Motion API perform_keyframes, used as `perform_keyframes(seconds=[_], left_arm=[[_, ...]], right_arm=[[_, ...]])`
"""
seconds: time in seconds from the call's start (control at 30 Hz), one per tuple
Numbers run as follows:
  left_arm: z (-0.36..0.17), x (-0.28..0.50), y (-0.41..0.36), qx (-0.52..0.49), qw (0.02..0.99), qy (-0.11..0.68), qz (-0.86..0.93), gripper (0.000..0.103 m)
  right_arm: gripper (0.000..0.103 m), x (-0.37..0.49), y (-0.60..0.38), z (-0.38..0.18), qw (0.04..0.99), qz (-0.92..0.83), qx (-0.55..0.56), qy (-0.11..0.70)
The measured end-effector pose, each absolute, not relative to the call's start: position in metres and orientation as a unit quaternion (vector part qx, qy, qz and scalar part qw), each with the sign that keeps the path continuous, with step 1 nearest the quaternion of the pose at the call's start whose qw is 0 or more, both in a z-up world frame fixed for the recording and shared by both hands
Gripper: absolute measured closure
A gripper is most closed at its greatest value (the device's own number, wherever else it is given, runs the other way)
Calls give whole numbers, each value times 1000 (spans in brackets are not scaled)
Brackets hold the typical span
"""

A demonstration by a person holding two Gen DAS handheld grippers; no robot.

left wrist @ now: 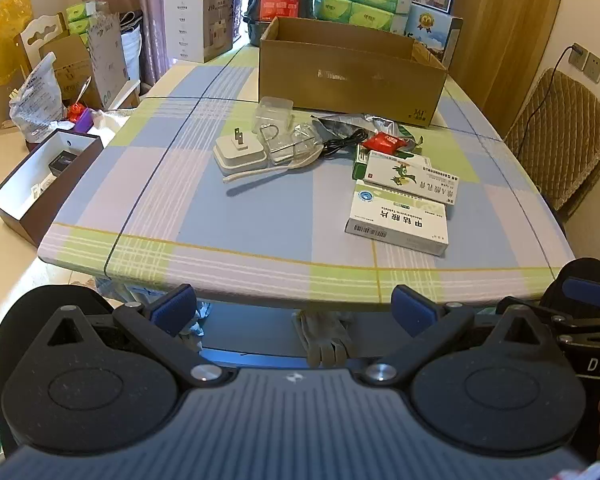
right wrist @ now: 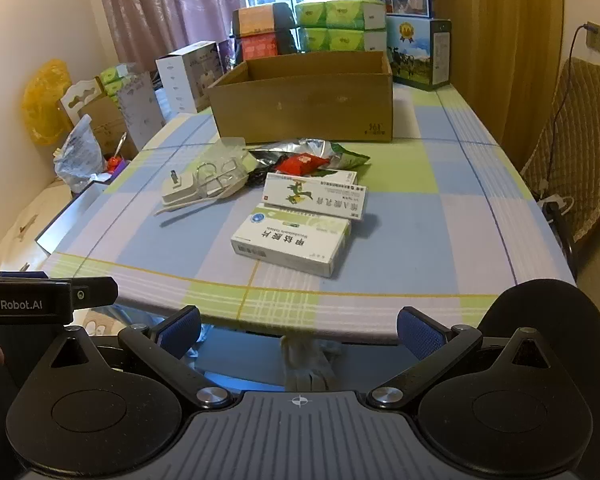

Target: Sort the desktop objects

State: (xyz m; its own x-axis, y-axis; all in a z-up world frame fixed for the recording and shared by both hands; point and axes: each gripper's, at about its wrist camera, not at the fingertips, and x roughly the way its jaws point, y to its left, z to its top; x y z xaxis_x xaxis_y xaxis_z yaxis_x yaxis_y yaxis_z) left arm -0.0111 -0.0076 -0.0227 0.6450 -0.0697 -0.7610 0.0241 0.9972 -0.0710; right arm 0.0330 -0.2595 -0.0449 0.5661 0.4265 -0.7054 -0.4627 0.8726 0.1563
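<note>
Desktop objects sit in a loose cluster around the middle of the checked tablecloth, in front of an open cardboard box that stands toward the far edge and looks the likely place to sort them into. Going from big to small: two medicine boxes, the nearer white-and-green one closest to the near edge and a second medicine box overlapping it just behind; a white charger with its cable to their left; a clear plastic case touching the charger; a foil snack bag and a small red packet nearest the carton. Both tools hover off the near edge, well apart from everything: the left gripper and the right gripper each have their blue pads spread wide and nothing between them. A sensible start would be the nearer medicine box: approach low over the near edge, close across its short sides so it cannot twist, and lift clear of the box behind before carrying it. The cable may drag neighbours, so it is best taken separately.
</note>
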Motion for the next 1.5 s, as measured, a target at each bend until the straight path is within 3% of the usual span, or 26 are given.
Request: perform_keyframes(seconds=[1.5], left_arm=[[-29,-9,-14,-24,901,432,-31,1]], right_arm=[[2,37,-259,-56,878,253,-25,406]])
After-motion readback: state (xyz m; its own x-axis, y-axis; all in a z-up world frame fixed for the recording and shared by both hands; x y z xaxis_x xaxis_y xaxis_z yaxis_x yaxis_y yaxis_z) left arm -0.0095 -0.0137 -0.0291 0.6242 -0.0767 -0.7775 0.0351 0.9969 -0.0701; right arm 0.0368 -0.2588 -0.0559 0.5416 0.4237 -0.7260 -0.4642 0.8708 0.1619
